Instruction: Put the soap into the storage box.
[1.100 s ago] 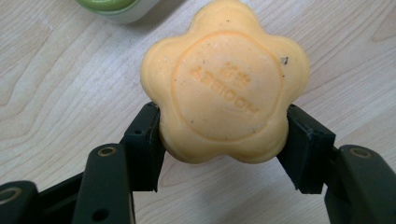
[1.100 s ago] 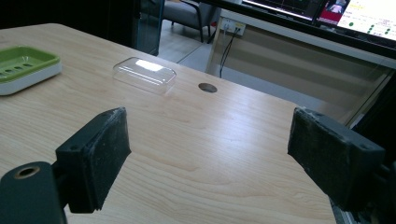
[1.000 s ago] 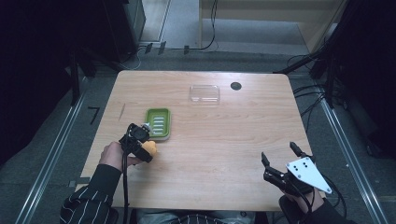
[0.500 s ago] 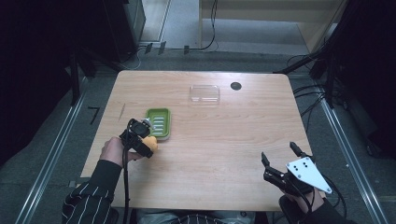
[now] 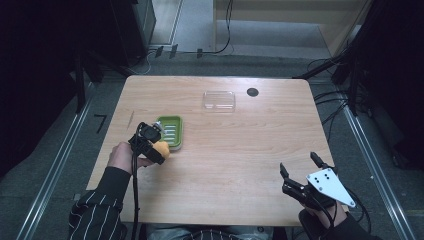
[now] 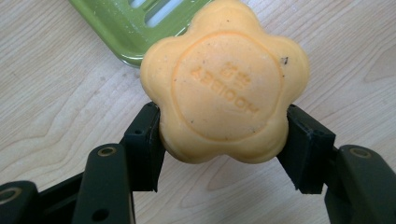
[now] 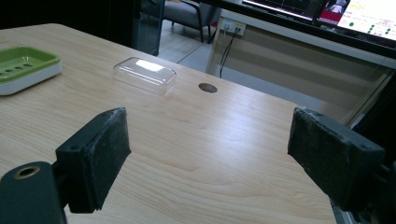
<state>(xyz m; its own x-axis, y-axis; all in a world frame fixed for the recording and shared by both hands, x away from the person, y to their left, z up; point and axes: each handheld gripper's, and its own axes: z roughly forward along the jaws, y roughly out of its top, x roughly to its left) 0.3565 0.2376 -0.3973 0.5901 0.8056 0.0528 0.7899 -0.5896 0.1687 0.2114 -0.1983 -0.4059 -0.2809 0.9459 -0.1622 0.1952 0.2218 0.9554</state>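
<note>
A flower-shaped orange soap bar [image 6: 224, 81] with embossed lettering is held between the jaws of my left gripper [image 6: 224, 140], just above the wood. In the high view the soap bar [image 5: 162, 149] hangs at the near corner of the green slotted soap dish [image 5: 171, 131], with the left gripper [image 5: 152, 145] over the table's left side. The green soap dish [image 6: 135, 23] sits just beyond the bar. My right gripper [image 5: 300, 172] rests near the table's front right edge, jaws wide apart and nothing between them [image 7: 210, 158].
A clear plastic lid [image 5: 219, 100] lies at the back middle of the table, also seen as the clear lid [image 7: 144, 72]. A dark round hole [image 5: 252, 92] is beside it. Bare wood spans the table's middle [image 5: 240, 150]. Dark floor and cables surround the table.
The left gripper has carried the soap bar a little up and toward the green dish. The right gripper has stayed in place.
</note>
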